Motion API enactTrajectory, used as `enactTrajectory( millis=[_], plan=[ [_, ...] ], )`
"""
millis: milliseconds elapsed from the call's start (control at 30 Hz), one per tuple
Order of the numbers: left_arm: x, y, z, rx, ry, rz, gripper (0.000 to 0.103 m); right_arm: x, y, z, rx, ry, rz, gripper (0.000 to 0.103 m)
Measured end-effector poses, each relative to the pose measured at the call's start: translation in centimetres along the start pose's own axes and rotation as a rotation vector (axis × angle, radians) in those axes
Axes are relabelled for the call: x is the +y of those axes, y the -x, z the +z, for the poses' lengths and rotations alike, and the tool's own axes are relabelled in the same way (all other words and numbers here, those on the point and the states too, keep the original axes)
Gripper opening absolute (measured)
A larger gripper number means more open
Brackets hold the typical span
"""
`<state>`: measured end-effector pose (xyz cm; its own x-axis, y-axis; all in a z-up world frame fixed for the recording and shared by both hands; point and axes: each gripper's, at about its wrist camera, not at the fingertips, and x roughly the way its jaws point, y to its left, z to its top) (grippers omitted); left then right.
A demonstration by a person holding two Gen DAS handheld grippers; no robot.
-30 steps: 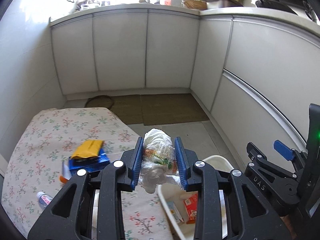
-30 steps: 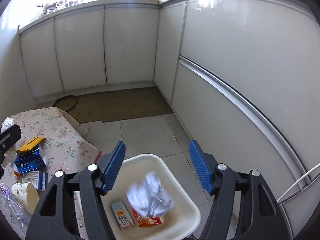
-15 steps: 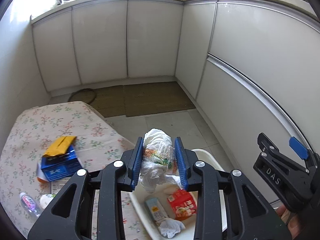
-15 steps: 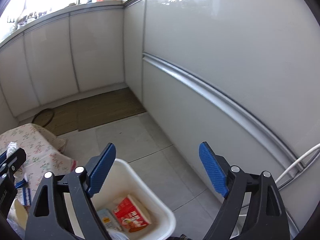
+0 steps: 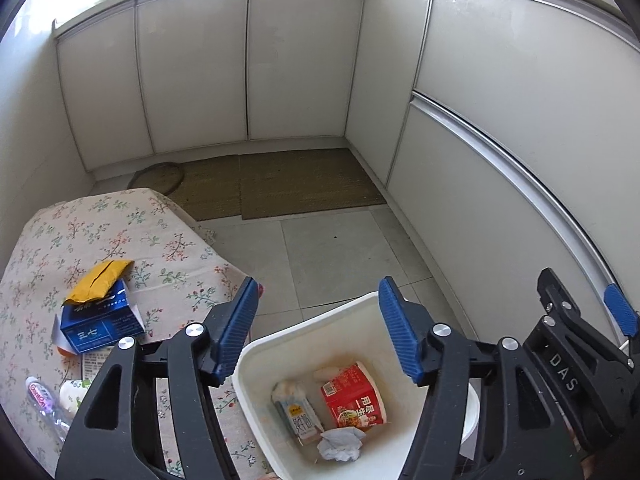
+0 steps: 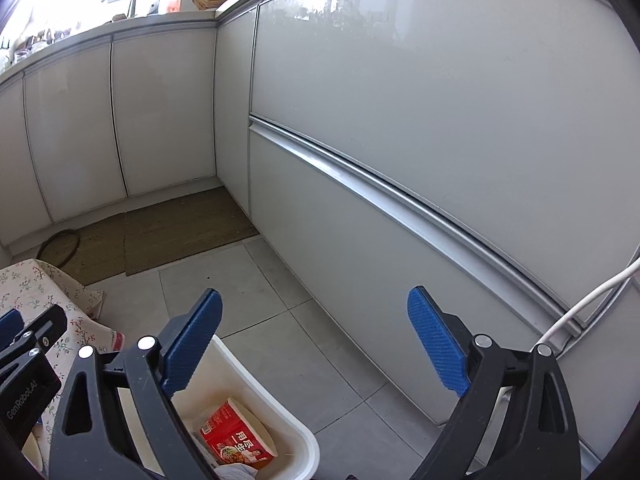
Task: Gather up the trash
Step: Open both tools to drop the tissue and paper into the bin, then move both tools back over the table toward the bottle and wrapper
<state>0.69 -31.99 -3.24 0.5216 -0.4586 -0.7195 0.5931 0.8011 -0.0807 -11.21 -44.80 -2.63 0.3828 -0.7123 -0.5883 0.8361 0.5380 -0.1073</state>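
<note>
While the left gripper (image 5: 316, 328) is being held above a white bin (image 5: 280, 346), its blue jaws are standing spread wide with nothing between them. Inside the bin, trash is lying on the stained bottom: a red instant-noodle cup (image 5: 354, 398) on its side, a small pale carton (image 5: 297, 411) beside it, and a crumpled white wad (image 5: 340, 445) touching the carton's near end. More litter is being carried by the floral-clothed surface (image 5: 120, 240) just left of the bin: a blue box (image 5: 98, 330) with a crumpled yellow packet (image 5: 98, 281) resting on its far edge, and a clear plastic bottle (image 5: 42, 400) with a purple label near the lower left edge (a white cup-like item beside it is too hidden to name). The right gripper (image 6: 316, 344) is being held over the bin's far right corner, its jaws likewise spread apart and gripping nothing; below them, the noodle cup is showing through the gap. A brown mat (image 5: 280, 182) is lying on the tiled floor by the cabinets.
</note>
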Motion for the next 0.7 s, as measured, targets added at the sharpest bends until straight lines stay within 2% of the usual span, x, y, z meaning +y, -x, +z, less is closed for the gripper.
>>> enactTrajectory(
  millis=[300,700],
  plan=[
    [1.2,1.5,-0.4,-0.03,0.011,0.047,0.076,1.0,1.4,-0.4,-0.038,0.019,0.027,0.095],
    [4.3,3.6,-0.9,-0.074,0.035,0.133,0.084,3.2,3.7,-1.0,-0.088,0.056,0.079,0.096]
  ],
)
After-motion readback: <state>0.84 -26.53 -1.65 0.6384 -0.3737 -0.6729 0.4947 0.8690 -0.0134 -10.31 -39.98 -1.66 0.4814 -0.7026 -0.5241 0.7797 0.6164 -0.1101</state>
